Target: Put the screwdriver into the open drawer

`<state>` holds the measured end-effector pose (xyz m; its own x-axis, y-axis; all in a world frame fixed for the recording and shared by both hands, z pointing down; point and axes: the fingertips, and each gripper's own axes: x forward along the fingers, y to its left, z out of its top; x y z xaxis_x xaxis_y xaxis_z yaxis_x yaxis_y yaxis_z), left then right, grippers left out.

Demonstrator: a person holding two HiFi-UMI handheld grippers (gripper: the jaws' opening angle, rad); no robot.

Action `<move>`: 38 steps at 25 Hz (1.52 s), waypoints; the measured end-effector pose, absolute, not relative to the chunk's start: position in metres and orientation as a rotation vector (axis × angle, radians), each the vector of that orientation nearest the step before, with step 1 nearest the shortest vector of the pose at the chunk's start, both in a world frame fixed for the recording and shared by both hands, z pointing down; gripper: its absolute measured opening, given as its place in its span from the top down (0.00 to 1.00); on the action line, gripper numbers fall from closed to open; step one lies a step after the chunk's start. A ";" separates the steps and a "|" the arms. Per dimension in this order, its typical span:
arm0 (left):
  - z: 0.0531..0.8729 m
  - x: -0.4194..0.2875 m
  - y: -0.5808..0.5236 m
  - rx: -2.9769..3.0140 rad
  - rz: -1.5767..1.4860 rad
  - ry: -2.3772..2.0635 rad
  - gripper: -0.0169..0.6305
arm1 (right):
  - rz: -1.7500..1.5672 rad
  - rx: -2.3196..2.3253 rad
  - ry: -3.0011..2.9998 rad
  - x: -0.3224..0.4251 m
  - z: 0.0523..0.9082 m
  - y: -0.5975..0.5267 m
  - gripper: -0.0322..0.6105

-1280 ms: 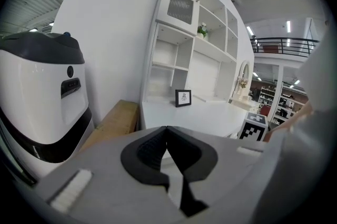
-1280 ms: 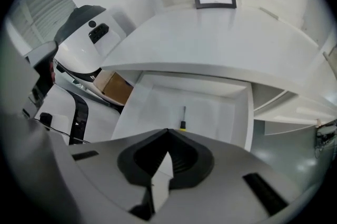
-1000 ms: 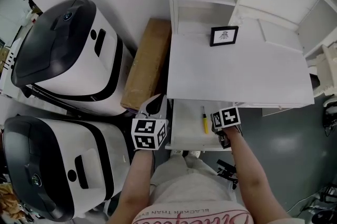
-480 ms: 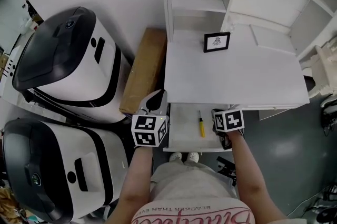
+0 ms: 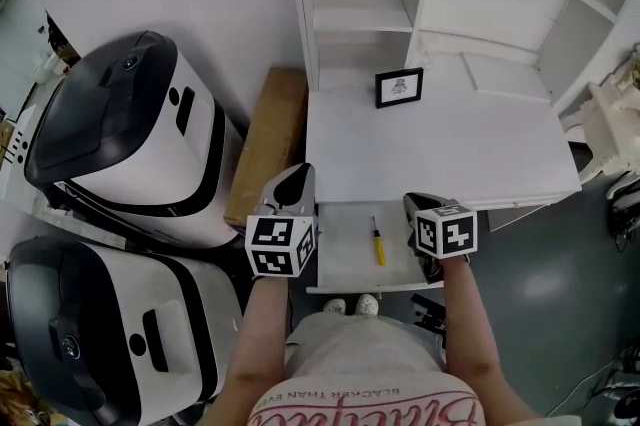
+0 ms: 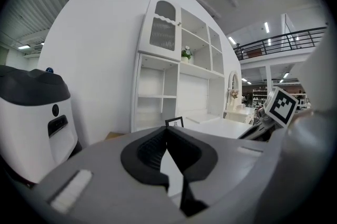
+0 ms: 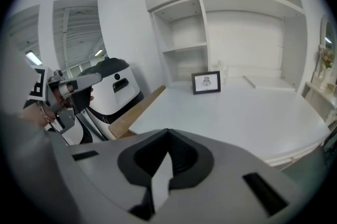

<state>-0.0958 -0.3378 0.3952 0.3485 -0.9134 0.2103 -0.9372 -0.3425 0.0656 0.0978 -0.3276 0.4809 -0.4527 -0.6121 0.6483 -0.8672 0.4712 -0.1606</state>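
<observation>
Yellow screwdriver (image 5: pixel 378 241) lying in the open drawer (image 5: pixel 345 256) under the desk (image 5: pixel 440 149), left gripper (image 5: pixel 291 186) and right gripper (image 5: pixel 421 210) hovering at the drawer's two sides, both sitting closed and empty, frame (image 5: pixel 398 87) standing on the desk.

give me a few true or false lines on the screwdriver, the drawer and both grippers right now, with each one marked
1. The yellow screwdriver lies inside the open drawer. True.
2. The right gripper holds the screwdriver. False: its fingers are shut on nothing, and the screwdriver lies free in the drawer.
3. A small picture frame stands on the white desk. True.
4. The left gripper has its fingers spread wide apart. False: they are together, with nothing between them.
</observation>
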 end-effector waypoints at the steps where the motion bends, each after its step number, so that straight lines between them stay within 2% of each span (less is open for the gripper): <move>1: 0.392 -0.094 -0.338 2.440 0.200 -1.688 0.96 | 0.637 1.229 -2.228 0.097 0.474 -0.328 0.94; 38: 0.233 -0.078 -0.326 2.756 -0.091 -1.856 0.96 | -0.292 1.601 -2.656 0.122 0.203 -0.297 0.94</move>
